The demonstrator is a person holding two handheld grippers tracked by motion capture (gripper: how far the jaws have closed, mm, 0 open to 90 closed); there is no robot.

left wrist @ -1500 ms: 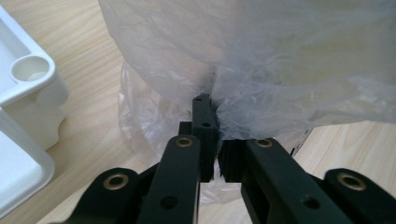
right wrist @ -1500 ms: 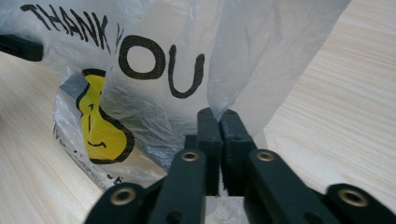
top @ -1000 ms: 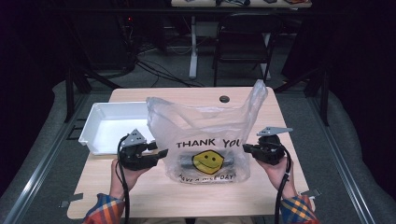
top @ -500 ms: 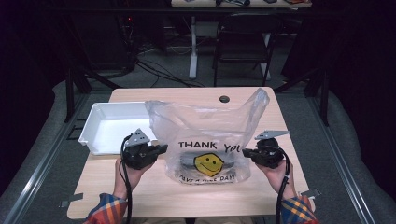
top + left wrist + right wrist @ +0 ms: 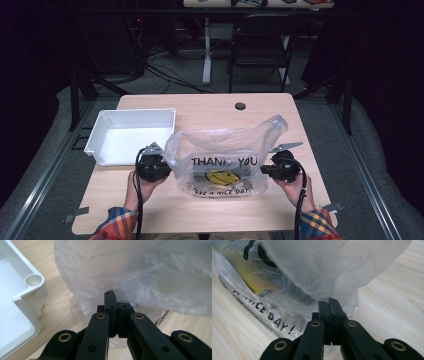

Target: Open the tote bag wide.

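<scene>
High view shows the wooden table (image 5: 210,107) with the white tray (image 5: 131,134) at about ten o'clock from its middle and the clear plastic bag (image 5: 225,150) just past six o'clock, near my edge, its "THANK YOU" print and yellow smiley facing me. The bag lies apart from the tray, its loose upper corner puffed up toward two o'clock. Something dark sits inside it behind the smiley; I cannot tell what.

My left gripper (image 5: 159,166) is at the bag's nine o'clock side and my right gripper (image 5: 267,171) at its three o'clock side. In the left gripper view my left claw's jaws are pressed together with a fold of the bag's film (image 5: 112,293) pinched between them. In the right gripper view my right claw is likewise clamped on a gather of film (image 5: 332,296) above the "DAY!" lettering (image 5: 278,323).

I judge the step in hand to be holding the bag by both sides to settle or spread it on the table. The next move calls for an even, gentle pull, both hands together, since thin film tears or slips out of a pinch easily.
</scene>
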